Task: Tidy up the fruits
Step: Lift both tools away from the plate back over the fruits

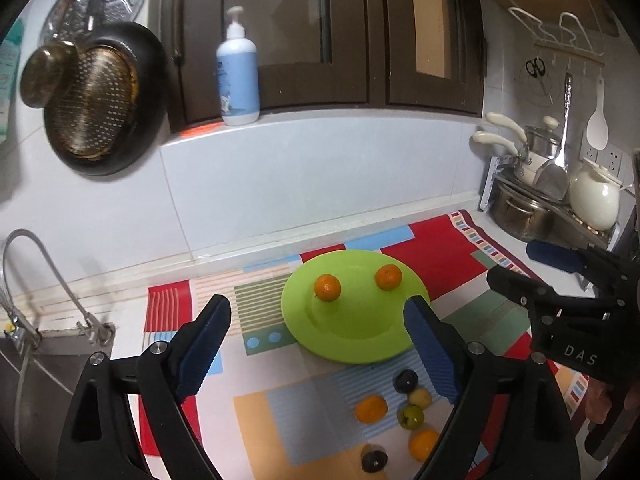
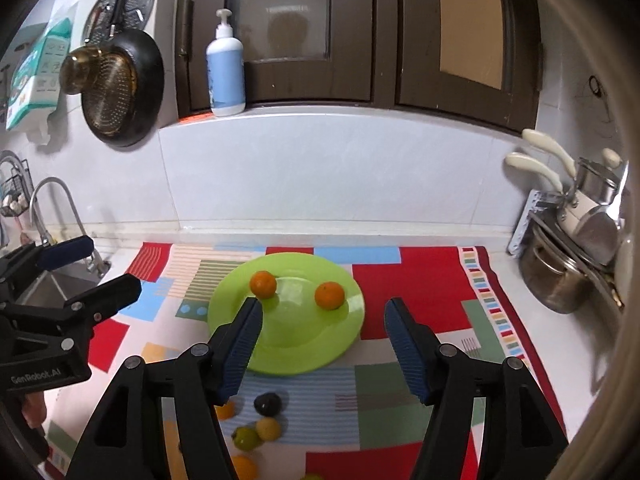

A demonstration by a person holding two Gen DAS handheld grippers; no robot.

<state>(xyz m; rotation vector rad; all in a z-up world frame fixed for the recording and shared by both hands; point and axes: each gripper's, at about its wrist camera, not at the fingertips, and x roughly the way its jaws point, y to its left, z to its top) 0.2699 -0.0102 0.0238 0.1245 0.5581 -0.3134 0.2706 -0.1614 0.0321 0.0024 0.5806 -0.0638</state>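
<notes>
Two oranges (image 1: 327,287) on green plate (image 1: 360,344) ahead of both jaws; other fruits (image 1: 408,416) loose on mat below. Both jaws spread, empty. Risk: round fruit rolls w/ off-centre pinch.

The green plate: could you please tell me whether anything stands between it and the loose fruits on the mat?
Nothing visible does. The loose fruits lie on the mat just in front of the green plate, with only bare mat between, and both tongs hang open and empty.

A pump bottle (image 1: 237,74) stands on the far ledge. A dark pan (image 1: 105,98) hangs far left. Steel pots (image 1: 520,208) sit far right.
</notes>
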